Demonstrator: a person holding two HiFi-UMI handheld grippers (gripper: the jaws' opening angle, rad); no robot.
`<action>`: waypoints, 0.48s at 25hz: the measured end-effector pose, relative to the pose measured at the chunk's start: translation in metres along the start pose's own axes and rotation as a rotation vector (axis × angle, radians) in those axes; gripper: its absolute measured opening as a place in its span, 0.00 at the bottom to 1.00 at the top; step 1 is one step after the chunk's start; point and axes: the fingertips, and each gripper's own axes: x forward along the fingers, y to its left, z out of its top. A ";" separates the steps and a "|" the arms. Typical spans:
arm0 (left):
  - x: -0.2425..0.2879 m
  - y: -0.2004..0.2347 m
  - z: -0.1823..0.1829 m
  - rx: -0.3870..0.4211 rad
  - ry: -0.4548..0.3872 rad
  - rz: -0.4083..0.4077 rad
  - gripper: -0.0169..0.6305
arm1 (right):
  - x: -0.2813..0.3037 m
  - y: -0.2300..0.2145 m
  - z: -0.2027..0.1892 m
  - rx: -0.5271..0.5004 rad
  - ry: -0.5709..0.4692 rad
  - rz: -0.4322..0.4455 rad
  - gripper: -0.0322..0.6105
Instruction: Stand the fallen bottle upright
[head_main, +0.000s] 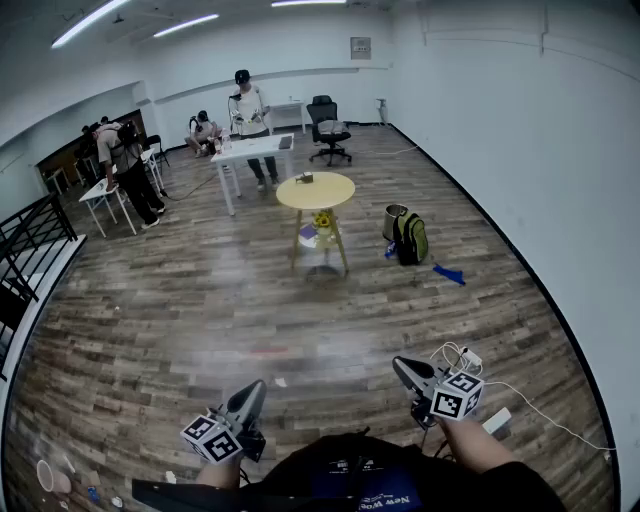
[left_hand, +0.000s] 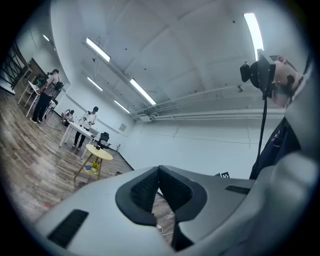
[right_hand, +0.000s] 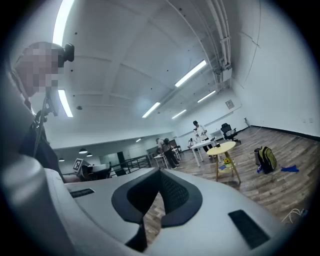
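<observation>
No fallen bottle can be made out in any view. A round yellow table (head_main: 316, 191) stands mid-room, with a small dark object (head_main: 305, 178) on top that is too small to identify. Yellow flowers (head_main: 322, 220) sit on its lower shelf. My left gripper (head_main: 258, 386) and right gripper (head_main: 398, 363) are held low near my body, far from that table, pointing level into the room. The left gripper (left_hand: 159, 170) has its jaws together with nothing between them. The right gripper (right_hand: 160, 172) is likewise shut and empty. The yellow table (right_hand: 221, 147) shows to the right in the right gripper view.
A green backpack (head_main: 411, 238) and a metal bin (head_main: 395, 218) sit right of the yellow table. A blue scrap (head_main: 449, 273) lies on the floor. White cables and a power strip (head_main: 497, 420) lie by my right hand. People stand around white tables (head_main: 250, 150) at the back, and a black railing (head_main: 30, 245) runs on the left.
</observation>
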 end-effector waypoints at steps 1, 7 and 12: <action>0.001 -0.003 -0.002 0.001 -0.001 -0.001 0.03 | -0.002 -0.001 0.000 0.001 0.000 0.002 0.06; -0.001 -0.008 -0.004 -0.002 -0.005 -0.005 0.03 | -0.008 0.004 0.003 0.003 -0.013 0.004 0.06; -0.008 -0.009 -0.004 -0.009 -0.011 -0.005 0.03 | -0.010 0.005 0.006 0.015 -0.039 -0.018 0.06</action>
